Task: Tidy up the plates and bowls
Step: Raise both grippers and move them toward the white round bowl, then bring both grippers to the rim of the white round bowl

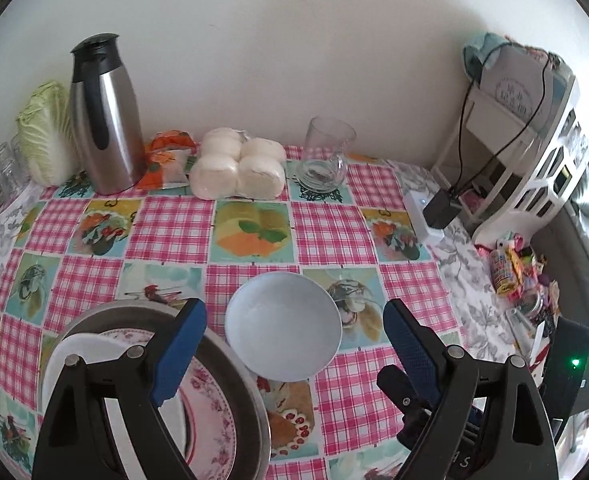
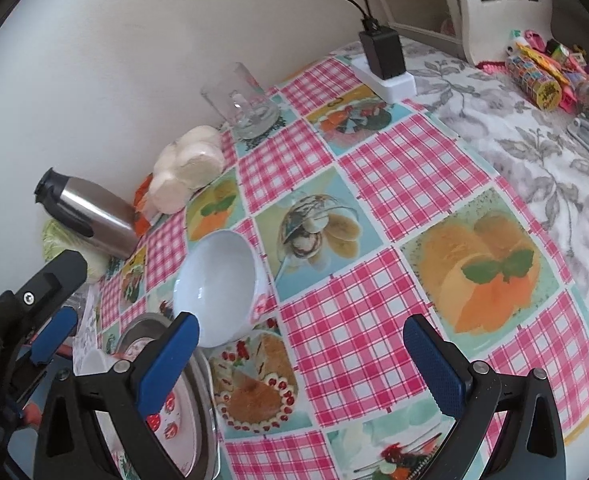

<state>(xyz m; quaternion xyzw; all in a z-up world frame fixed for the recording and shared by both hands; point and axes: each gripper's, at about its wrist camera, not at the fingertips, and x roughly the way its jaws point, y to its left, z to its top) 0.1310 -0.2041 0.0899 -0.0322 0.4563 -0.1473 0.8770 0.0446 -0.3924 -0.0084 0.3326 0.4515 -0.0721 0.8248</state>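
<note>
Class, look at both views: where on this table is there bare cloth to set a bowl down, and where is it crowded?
Free: the checked cloth between the white bowl and the back row, and right of the bowl. Crowded: along the wall, with flask, buns and glass; and the plate stack left of the bowl.

White bowl (image 2: 218,280) on checked tablecloth (image 2: 374,184); right gripper (image 2: 298,364) open, empty.

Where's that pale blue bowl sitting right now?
The pale blue bowl stands on the checked tablecloth, just right of the stacked plates in the left wrist view, ahead of the open left tongs and untouched.
</note>
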